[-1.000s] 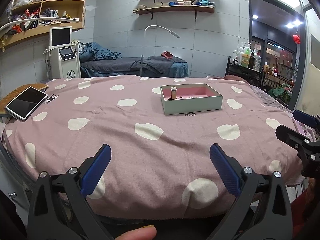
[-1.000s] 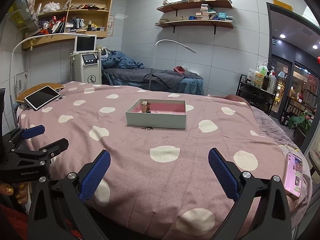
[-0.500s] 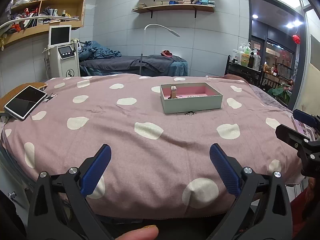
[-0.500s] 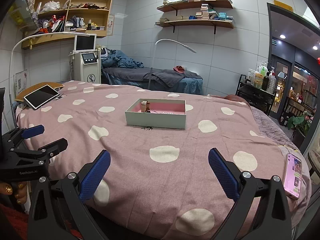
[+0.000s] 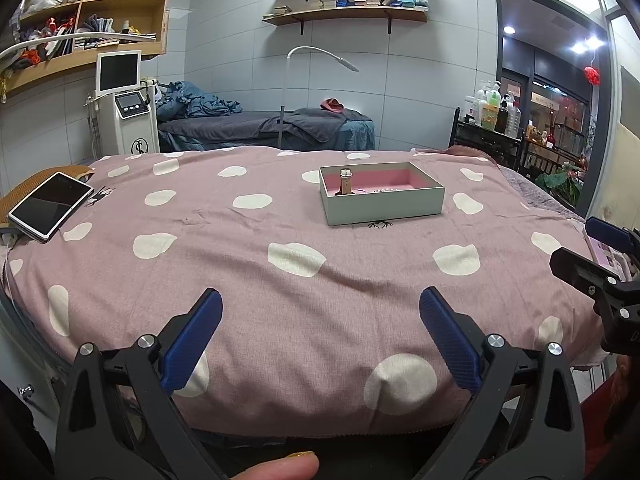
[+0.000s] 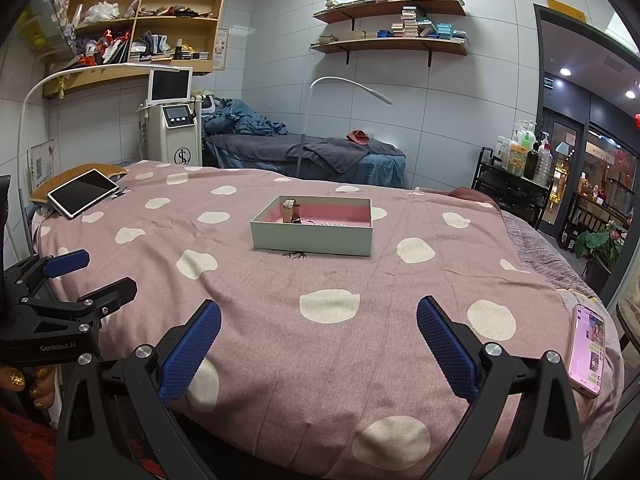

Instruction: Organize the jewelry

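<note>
Both grippers, left gripper [image 5: 320, 336] and right gripper [image 6: 318, 334], gape wide, empty.

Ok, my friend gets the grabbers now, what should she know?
Left tool: open, empty, low at the near edge of the pink polka-dot bedspread.
Right tool: open, empty too.
The pale green box with pink lining sits mid-bed. A tan-strapped watch stands upright at its left end, with a small beaded chain beside it.
Done: both pieces are boxed.
Left: no loose jewelry is visible on the bedspread; check the box.
</note>
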Action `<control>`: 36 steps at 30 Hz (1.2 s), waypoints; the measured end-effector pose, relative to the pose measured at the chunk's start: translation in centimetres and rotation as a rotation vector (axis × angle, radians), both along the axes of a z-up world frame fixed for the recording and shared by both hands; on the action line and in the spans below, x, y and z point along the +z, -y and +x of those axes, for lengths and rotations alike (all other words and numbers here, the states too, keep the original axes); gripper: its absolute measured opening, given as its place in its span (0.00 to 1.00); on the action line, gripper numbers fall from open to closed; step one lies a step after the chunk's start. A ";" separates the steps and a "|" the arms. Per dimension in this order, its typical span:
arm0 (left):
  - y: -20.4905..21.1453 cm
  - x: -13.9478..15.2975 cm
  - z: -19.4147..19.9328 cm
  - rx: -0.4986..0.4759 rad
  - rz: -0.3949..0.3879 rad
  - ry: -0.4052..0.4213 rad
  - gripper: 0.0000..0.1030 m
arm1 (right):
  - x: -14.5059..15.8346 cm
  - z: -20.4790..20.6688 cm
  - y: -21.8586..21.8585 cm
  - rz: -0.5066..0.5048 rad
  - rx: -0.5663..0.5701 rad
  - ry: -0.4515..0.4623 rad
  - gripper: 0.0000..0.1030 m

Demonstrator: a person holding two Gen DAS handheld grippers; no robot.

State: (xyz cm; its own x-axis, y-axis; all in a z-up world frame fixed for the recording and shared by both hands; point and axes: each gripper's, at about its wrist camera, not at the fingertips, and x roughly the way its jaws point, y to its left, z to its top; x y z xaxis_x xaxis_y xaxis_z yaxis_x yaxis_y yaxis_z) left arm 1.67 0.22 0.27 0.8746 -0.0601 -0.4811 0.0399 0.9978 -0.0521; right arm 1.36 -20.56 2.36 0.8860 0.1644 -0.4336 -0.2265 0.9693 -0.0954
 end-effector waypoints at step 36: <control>0.2 -0.2 0.2 -0.011 0.021 -0.024 0.94 | -0.5 0.1 0.2 0.004 -0.003 -0.008 0.94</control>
State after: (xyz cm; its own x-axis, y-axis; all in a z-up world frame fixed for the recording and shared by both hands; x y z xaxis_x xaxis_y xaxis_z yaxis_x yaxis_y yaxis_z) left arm 1.90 0.05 0.03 0.8624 -0.0595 -0.5027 0.0501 0.9982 -0.0321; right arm 1.45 -20.73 1.82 0.8831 0.1638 -0.4397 -0.2246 0.9703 -0.0895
